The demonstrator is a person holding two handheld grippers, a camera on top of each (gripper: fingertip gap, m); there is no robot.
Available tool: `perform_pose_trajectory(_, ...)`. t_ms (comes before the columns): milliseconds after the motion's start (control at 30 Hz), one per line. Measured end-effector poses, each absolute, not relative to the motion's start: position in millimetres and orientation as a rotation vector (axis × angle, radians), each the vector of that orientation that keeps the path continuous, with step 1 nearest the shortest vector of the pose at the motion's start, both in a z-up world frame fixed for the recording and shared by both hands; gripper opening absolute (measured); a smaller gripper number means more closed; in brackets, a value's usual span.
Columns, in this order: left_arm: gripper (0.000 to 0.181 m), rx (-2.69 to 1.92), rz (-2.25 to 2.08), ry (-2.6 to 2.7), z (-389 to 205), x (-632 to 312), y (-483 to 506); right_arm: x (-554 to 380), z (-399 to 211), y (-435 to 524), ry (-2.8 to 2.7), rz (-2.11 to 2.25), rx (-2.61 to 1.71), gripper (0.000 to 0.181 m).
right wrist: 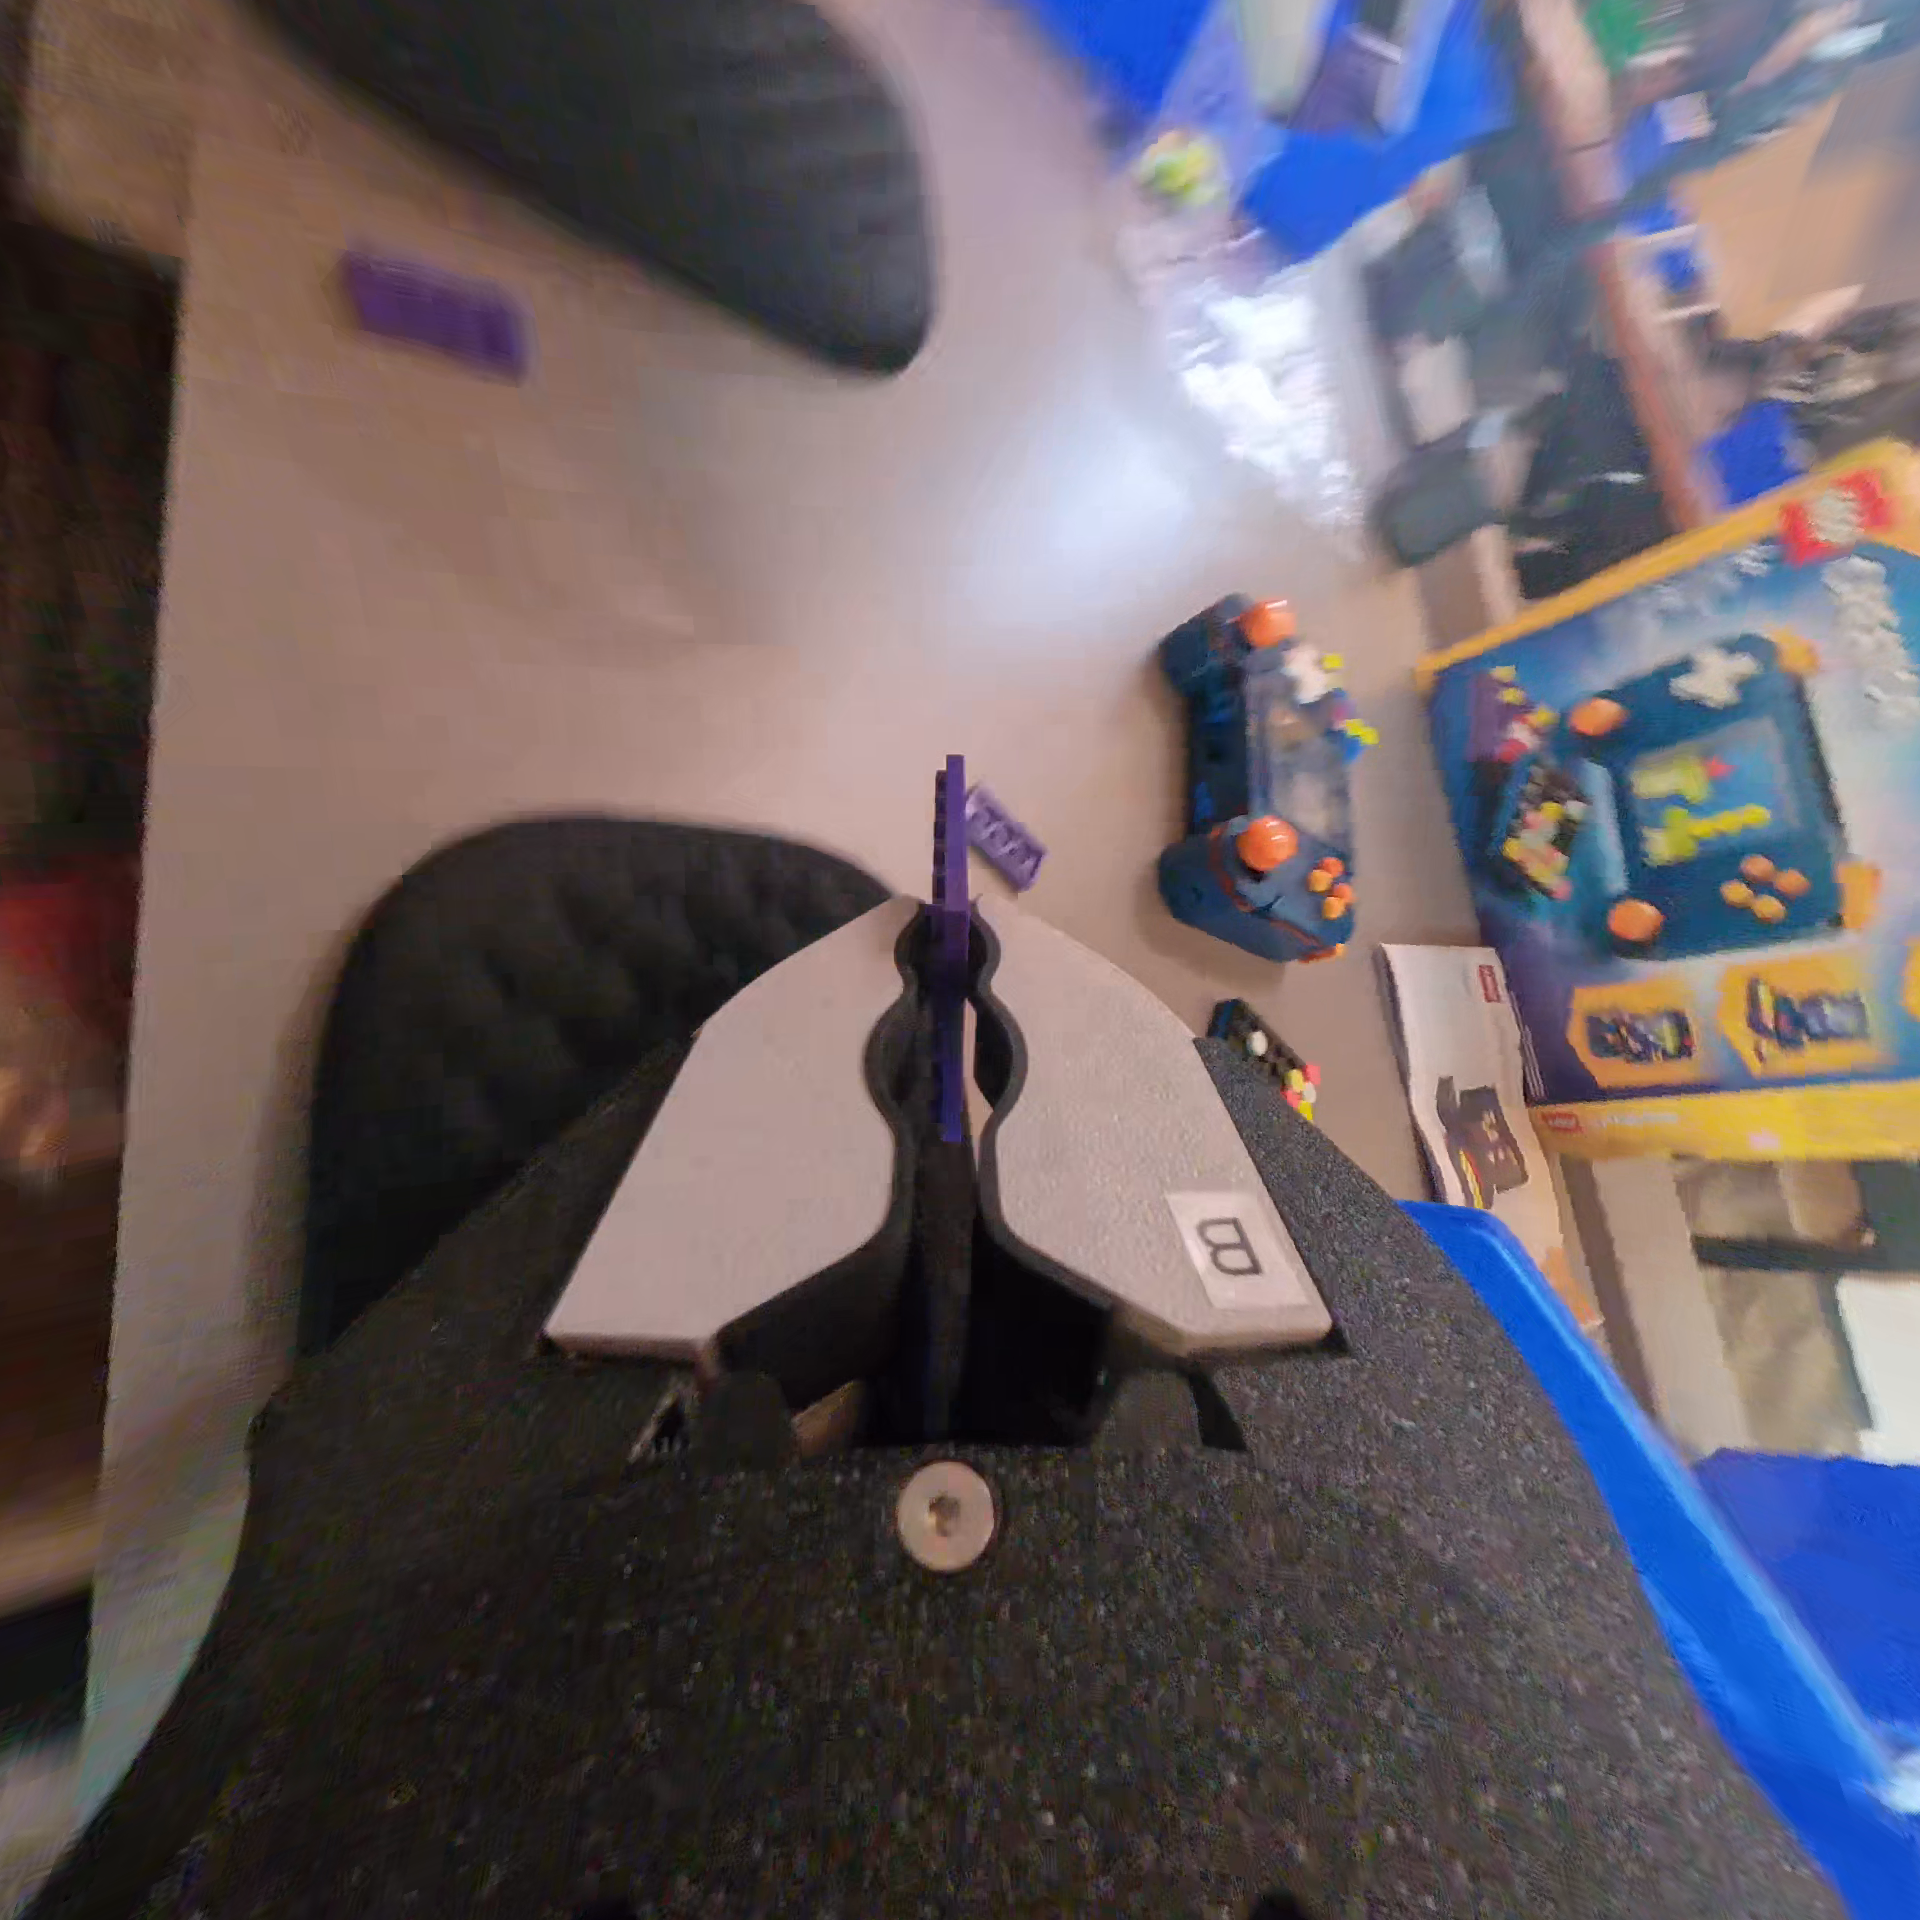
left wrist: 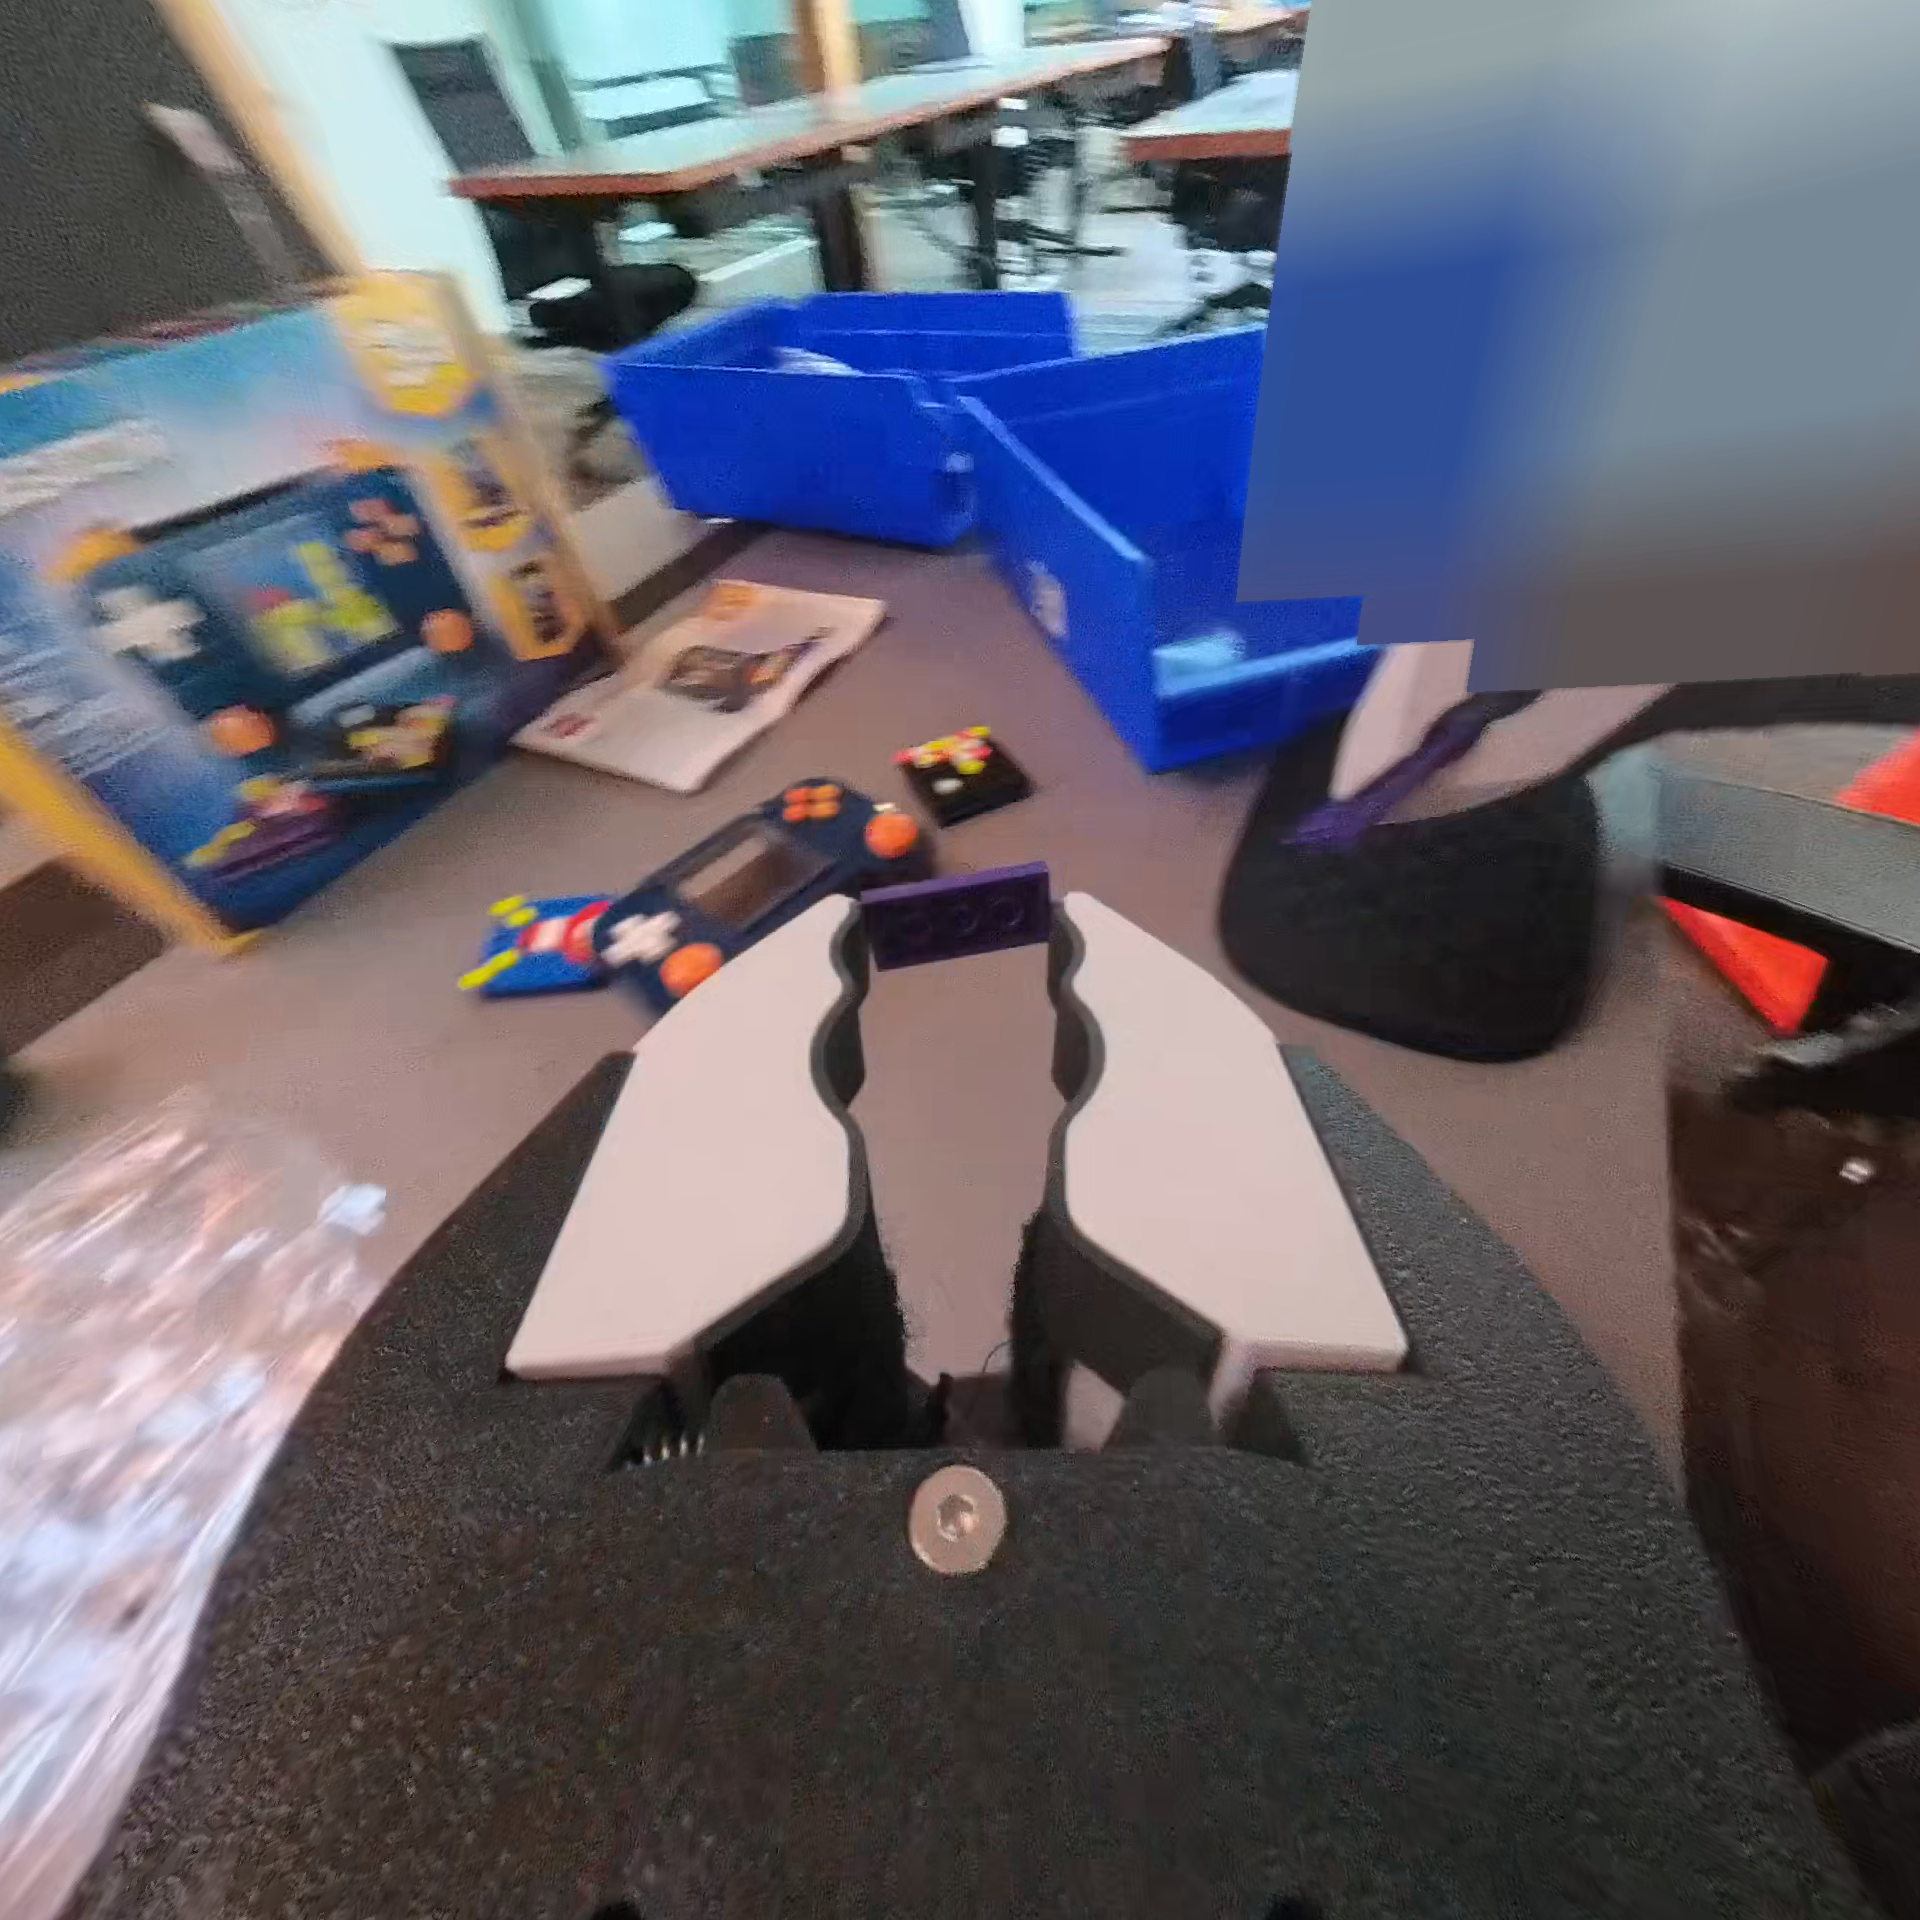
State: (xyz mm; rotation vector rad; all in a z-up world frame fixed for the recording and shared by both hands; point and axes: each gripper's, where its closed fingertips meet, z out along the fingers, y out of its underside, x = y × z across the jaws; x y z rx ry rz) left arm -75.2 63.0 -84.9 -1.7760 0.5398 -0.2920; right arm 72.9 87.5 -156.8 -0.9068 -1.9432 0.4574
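Observation:
My left gripper [left wrist: 954, 930] is shut on a small purple brick plate [left wrist: 956, 909], held flat across its fingertips above the grey table. My right gripper [right wrist: 948, 935] is shut on a long thin purple plate [right wrist: 952, 831], held edge-on and sticking out past the tips. In the left wrist view the right gripper [left wrist: 1392, 769] shows at the right as a black rounded body with that long purple plate [left wrist: 1382, 784]. In the right wrist view the small purple plate [right wrist: 1004, 837] shows just beyond my tips, beside the black body of the left gripper [right wrist: 582, 1018]. Another purple plate [right wrist: 436, 312] lies on the table.
A dark blue brick-built game controller [left wrist: 769, 883] [right wrist: 1262, 779], a small black build [left wrist: 961, 774] and a flat blue build [left wrist: 540, 940] lie on the table. A set box [left wrist: 260, 623], a booklet [left wrist: 707, 675], blue bins [left wrist: 935, 426] and a clear plastic bag [left wrist: 135, 1351] surround them. Some 15 cm of space lies between my two pairs of fingers.

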Motion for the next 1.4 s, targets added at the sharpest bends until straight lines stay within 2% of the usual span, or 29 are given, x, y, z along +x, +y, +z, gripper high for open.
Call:
perform_pose_trajectory(233, 0.032, -1.850, 0.369, -0.143, -43, -298, -40, 50, -137, 94, -1.450, 0.702, -1.040, 0.005)
perform_pose_trajectory(367, 0.032, -1.790, 0.427, -0.172, -10, -334, -69, 53, -131, 93, -1.423, 0.722, -1.011, 0.005)
perform_pose_trajectory(467, 0.032, -1.957, 0.458, -0.224, -32, -372, -77, 53, -133, 91, -1.437, 0.746, -1.005, 0.005)
perform_pose_trajectory(700, 0.033, -2.205, -0.019, -0.464, -122, -441, -58, 51, -138, 89, -1.467, 0.688, -0.987, 0.005)
perform_pose_trajectory(767, 0.067, -2.176, -0.152, -0.509, -125, -442, -52, 52, -138, 90, -1.459, 0.688, -0.991, 0.005)
perform_pose_trajectory(833, 0.078, -2.179, -0.186, -0.492, -125, -438, -52, 52, -137, 91, -1.453, 0.691, -0.993, 0.005)
perform_pose_trajectory(933, 0.085, -2.115, -0.047, -0.438, -110, -440, -54, 51, -138, 91, -1.459, 0.688, -0.998, 0.005)
perform_pose_trajectory(1067, 0.084, -1.899, 0.040, -0.179, -51, -384, -46, 52, -136, 92, -1.443, 0.701, -0.998, 0.005)
perform_pose_trajectory(1167, 0.076, -1.834, -0.309, 0.248, -34, -242, -36, 52, -137, 93, -1.438, 0.709, -1.007, 0.005)
perform_pose_trajectory(1267, 0.071, -1.881, -0.526, 0.711, -78, -99, -43, 51, -139, 92, -1.454, 0.692, -1.005, 0.005)
perform_pose_trajectory(1400, 0.057, -2.117, -0.595, 0.953, -165, -7, -48, 51, -140, 91, -1.464, 0.688, -0.999, 0.005)
